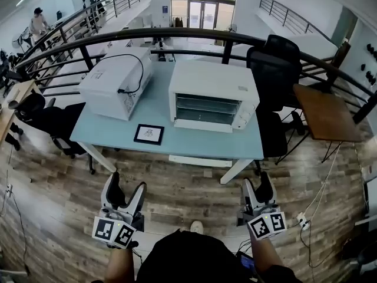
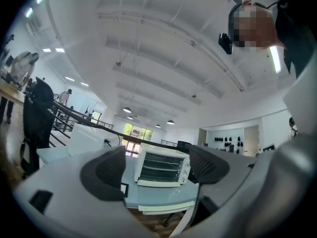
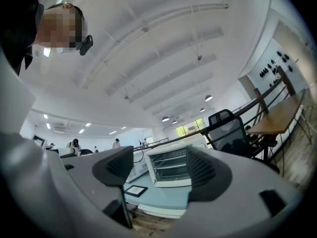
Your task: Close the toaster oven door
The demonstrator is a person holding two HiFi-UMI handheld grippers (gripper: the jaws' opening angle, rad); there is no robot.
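A white toaster oven stands on the right half of a pale blue table, front toward me, wire racks showing and a white bar along its bottom front edge. I cannot tell from here how the door stands. My left gripper and right gripper are held low near my body, well short of the table, both open and empty. In the left gripper view the oven shows far off between the open left gripper. In the right gripper view the oven sits between the open right gripper.
A larger white appliance with a black cable fills the table's left half, and a small framed card lies near the front edge. Black office chairs stand right and left, a wooden side table at right, a curved railing behind.
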